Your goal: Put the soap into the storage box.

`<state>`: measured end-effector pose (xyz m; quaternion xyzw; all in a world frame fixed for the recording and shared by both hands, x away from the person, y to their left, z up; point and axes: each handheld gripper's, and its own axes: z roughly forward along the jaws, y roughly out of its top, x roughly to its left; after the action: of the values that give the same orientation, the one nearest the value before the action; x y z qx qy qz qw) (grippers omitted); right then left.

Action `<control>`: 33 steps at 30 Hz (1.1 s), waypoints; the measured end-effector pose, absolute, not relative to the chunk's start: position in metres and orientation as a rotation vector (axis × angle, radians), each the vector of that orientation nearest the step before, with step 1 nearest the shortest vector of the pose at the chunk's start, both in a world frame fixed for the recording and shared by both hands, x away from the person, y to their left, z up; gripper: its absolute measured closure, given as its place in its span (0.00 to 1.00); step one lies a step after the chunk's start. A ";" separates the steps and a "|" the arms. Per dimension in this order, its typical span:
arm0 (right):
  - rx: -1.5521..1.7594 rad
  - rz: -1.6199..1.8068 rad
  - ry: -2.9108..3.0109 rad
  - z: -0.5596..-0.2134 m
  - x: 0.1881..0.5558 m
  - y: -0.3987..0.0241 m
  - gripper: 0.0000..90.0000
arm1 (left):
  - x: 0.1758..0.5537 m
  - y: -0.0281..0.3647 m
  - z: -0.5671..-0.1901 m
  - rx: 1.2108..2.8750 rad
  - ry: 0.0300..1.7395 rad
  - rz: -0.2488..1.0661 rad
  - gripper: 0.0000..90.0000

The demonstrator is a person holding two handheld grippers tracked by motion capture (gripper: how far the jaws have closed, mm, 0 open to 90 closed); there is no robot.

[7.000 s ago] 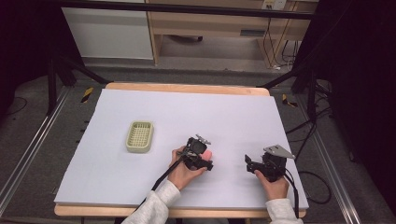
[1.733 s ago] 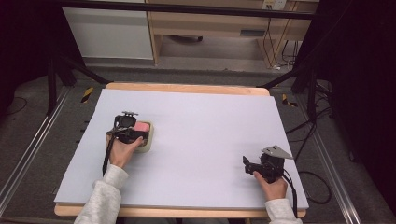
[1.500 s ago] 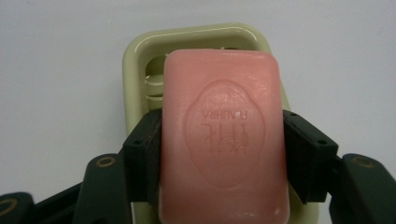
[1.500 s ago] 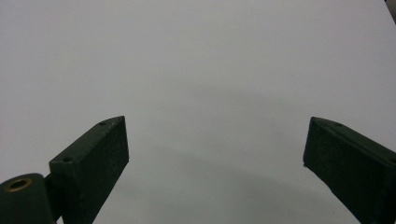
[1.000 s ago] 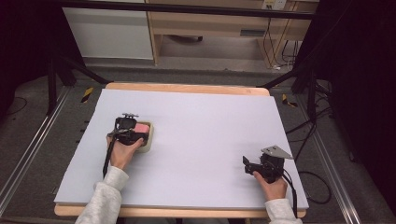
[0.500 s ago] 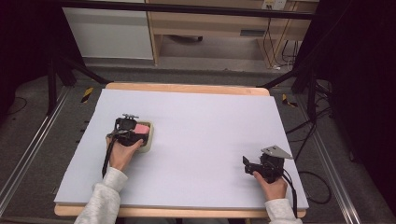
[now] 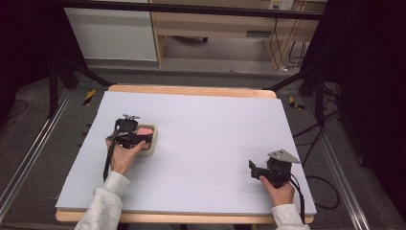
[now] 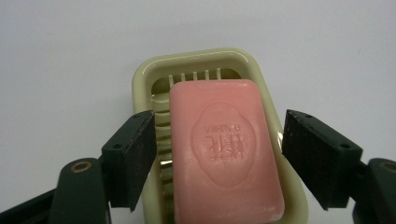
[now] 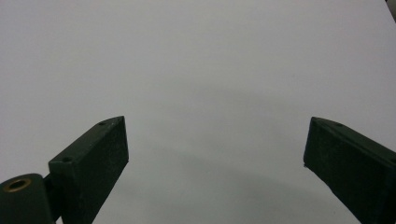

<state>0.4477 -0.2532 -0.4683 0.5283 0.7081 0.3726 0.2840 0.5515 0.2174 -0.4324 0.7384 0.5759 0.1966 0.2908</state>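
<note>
A pink bar of soap (image 8: pixel 224 149) with a stamped oval lies in a pale green slatted soap dish (image 8: pixel 144 79). My left gripper (image 8: pixel 219 123) is open, one jaw on each side of the soap, each with a small gap. In the high view the soap (image 7: pixel 143 130) and dish (image 7: pixel 150 146) sit at the table's left, with the left gripper (image 7: pixel 136 136) low over them. My right gripper (image 7: pixel 253 170) rests near the front right of the table. It is open (image 9: pixel 215 135) with nothing between its jaws.
A white sheet (image 7: pixel 206 134) covers the wooden table. Black stand legs (image 7: pixel 72 72) and cables (image 7: pixel 316 139) lie on the floor around it, and a cabinet stands behind.
Since seven seconds ago the left hand has brought the soap from the table's middle to the dish at the left. Over the last second it has barely moved. The right gripper has stayed put.
</note>
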 end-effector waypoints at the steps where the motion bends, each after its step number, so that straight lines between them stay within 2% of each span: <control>1: 1.414 0.996 1.896 -0.468 0.448 -0.253 0.08 | 0.549 0.219 -0.431 1.966 1.519 0.519 0.29; 19: 1.428 0.993 1.890 -0.469 0.447 -0.254 0.08 | 0.500 0.242 -0.429 1.868 1.356 0.539 0.27; 33: 1.454 0.998 1.871 -0.468 0.445 -0.259 0.08 | 0.464 0.273 -0.442 1.843 1.336 0.573 0.27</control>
<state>0.4448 -0.2593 -0.4681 0.5425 0.6983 0.3725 0.2816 0.4635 0.2733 -0.4424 0.7241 0.5248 0.2249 0.3867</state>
